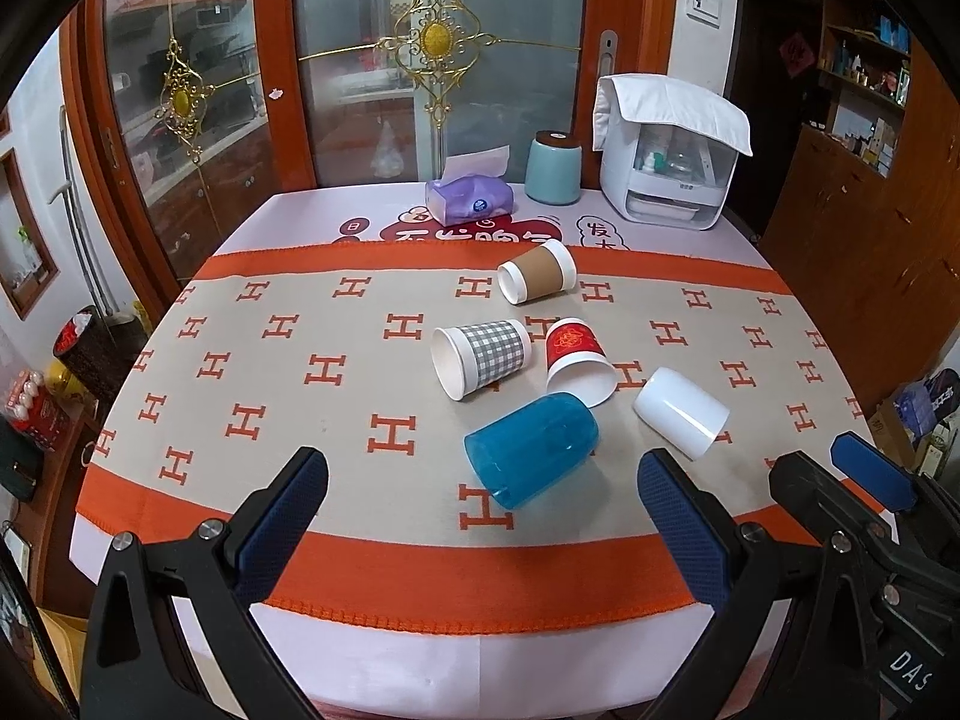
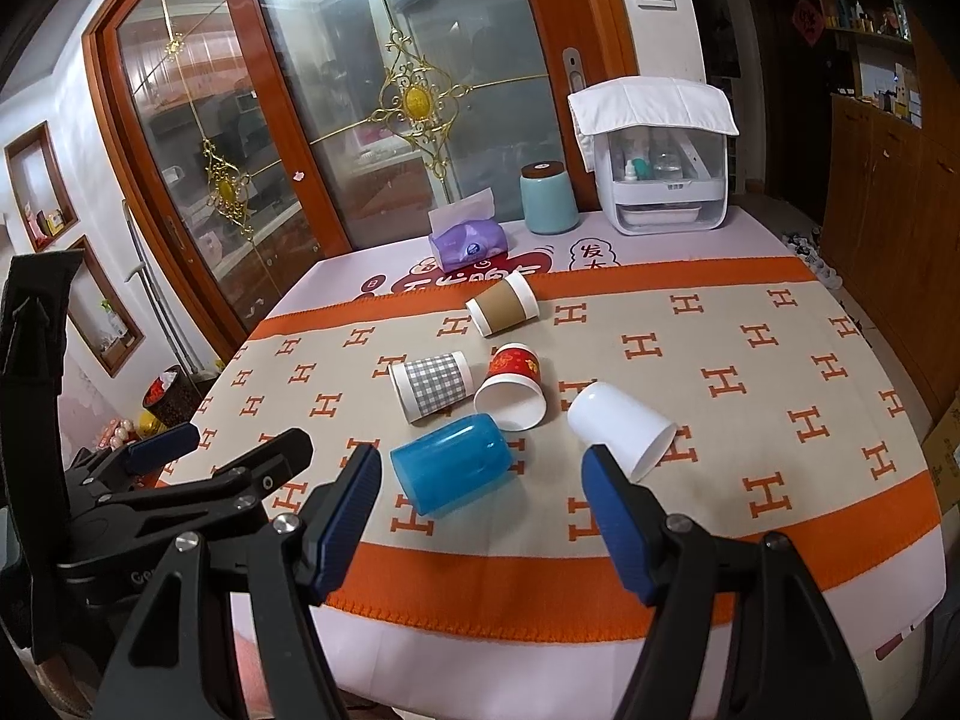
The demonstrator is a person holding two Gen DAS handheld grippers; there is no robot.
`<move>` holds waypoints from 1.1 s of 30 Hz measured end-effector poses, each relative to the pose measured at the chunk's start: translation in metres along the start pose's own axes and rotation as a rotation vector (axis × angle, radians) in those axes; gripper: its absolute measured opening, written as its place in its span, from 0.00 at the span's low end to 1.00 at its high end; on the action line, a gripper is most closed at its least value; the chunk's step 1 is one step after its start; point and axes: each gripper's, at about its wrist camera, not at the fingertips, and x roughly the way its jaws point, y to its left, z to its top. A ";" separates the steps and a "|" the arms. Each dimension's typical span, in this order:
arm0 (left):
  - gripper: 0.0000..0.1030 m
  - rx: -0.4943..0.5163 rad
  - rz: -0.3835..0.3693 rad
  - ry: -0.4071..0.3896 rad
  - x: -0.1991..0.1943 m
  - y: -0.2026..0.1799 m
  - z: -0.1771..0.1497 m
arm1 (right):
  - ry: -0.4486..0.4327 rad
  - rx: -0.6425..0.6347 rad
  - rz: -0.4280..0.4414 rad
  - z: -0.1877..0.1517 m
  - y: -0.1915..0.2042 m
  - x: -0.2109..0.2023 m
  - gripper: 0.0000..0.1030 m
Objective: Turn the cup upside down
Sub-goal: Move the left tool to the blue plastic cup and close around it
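Five cups lying sideways mid-table (image 1: 336,648): blue cup (image 1: 531,449), white cup (image 1: 681,412), red cup (image 1: 577,367), checked cup (image 1: 480,357), brown cup (image 1: 536,279). Left tool (image 1: 483,516), right tool (image 2: 483,504) both wide, empty.

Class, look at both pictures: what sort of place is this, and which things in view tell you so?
Most likely a home dining room: a cloth-covered table with a tissue box, ornate glass sliding doors behind, and cluttered household shelves.

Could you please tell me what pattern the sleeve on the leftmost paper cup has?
A grey-and-white check on the leftmost paper cup, clearest in the left wrist view.
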 end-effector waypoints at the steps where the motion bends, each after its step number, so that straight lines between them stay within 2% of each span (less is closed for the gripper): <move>1: 0.99 0.001 -0.001 0.000 0.000 0.000 0.000 | 0.000 -0.001 -0.001 0.000 0.000 0.000 0.68; 10: 0.99 0.031 -0.020 0.006 0.009 -0.001 0.009 | 0.006 -0.002 -0.005 0.003 0.001 0.006 0.68; 14: 0.99 0.057 -0.103 0.030 0.020 0.001 0.018 | 0.017 0.005 -0.026 0.009 -0.006 0.015 0.68; 19: 0.99 0.084 -0.222 0.077 0.042 0.005 0.034 | 0.077 0.029 -0.048 0.021 -0.018 0.036 0.68; 23: 0.99 0.187 -0.207 0.080 0.064 -0.003 0.049 | 0.108 0.057 -0.062 0.029 -0.030 0.053 0.67; 26: 0.99 0.235 -0.264 0.145 0.090 -0.005 0.059 | 0.148 0.086 -0.077 0.032 -0.041 0.071 0.67; 29: 0.99 0.277 -0.353 0.238 0.122 -0.007 0.061 | 0.207 0.121 -0.067 0.030 -0.051 0.092 0.67; 33: 0.99 0.372 -0.392 0.295 0.156 -0.017 0.055 | 0.276 0.150 -0.060 0.019 -0.058 0.119 0.65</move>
